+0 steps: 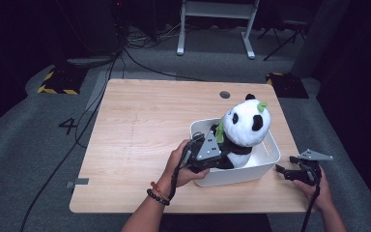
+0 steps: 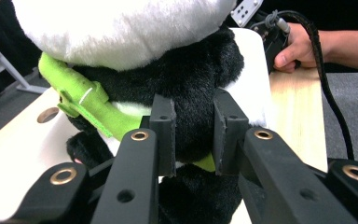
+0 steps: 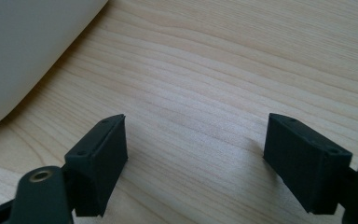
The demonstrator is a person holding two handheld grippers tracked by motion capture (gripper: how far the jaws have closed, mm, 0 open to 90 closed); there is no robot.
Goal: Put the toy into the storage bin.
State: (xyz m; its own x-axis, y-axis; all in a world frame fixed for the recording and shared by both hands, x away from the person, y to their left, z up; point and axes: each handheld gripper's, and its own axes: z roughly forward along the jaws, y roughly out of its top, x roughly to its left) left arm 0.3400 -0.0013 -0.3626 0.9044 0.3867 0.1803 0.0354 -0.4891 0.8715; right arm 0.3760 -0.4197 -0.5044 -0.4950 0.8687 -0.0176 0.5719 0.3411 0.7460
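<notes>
Panda plush (image 1: 245, 126) sits upright in the white bin (image 1: 270, 162), its black body pinched between the left gripper (image 2: 193, 135) jaws; right gripper (image 3: 196, 154) jaws spread, idle beside the bin.

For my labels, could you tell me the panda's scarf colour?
The scarf is bright green, clearest in the left gripper view.

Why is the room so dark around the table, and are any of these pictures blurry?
High view: light falls on the table and the panda in its white bin, while the floor behind fades to near black. Left gripper view: the panda's fur is fairly sharp, the nearest black jaws slightly soft. Right gripper view: even light, clear wood grain, soft shadows under the jaws.
</notes>
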